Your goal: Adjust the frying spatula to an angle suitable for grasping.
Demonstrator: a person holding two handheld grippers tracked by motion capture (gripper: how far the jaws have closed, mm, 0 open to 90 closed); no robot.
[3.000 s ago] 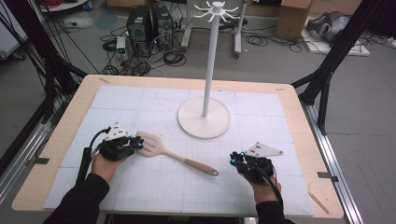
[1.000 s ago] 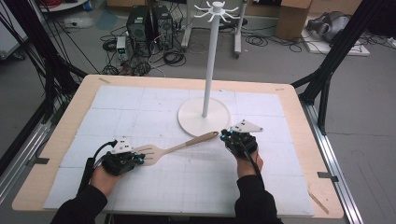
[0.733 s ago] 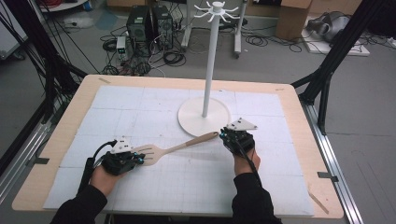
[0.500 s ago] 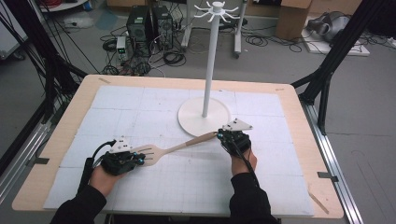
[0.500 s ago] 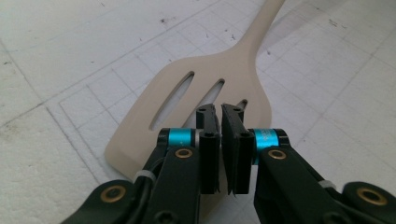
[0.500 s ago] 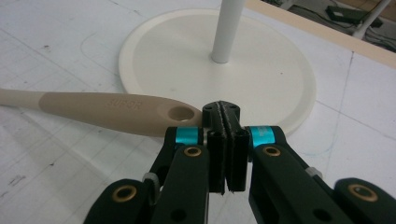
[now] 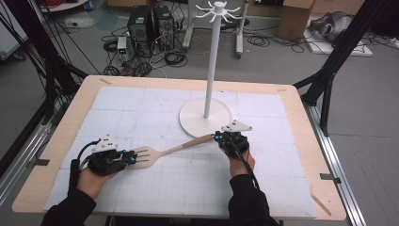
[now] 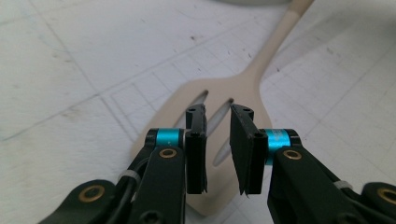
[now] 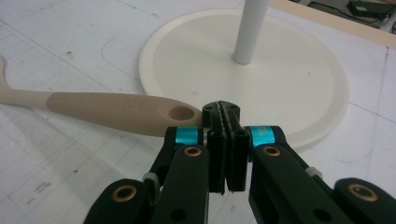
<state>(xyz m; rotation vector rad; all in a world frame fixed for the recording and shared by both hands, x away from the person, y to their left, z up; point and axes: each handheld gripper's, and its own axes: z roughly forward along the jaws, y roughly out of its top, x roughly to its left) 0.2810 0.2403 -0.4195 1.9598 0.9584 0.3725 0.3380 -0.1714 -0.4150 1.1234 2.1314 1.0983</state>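
Observation:
A beige slotted spatula [image 7: 164, 151] lies flat on the white mat, blade to the left, handle pointing right toward the white stand's round base [image 7: 193, 120]. My left gripper [image 7: 135, 157] hovers over the blade. In the left gripper view its jaws [image 8: 218, 114] stand a little apart, nothing between them, above the slotted blade [image 8: 233, 88]. My right gripper [image 7: 220, 137] sits at the handle's far end. In the right gripper view its jaws [image 9: 220, 108] are pressed together, empty, right beside the handle's hole end [image 9: 180, 113], with the base [image 9: 280, 79] just behind.
The stand's tall white pole [image 7: 211, 61] rises from the base and carries hooks at its top [image 7: 218, 9]. A wooden rim [image 7: 47, 174] frames the mat. Cables, computer boxes and black frame legs stand on the floor beyond the table.
Since three seconds ago the spatula has swung so its handle points toward the stand base, and my right gripper moved forward to the handle end. Over the last second hardly anything moved.

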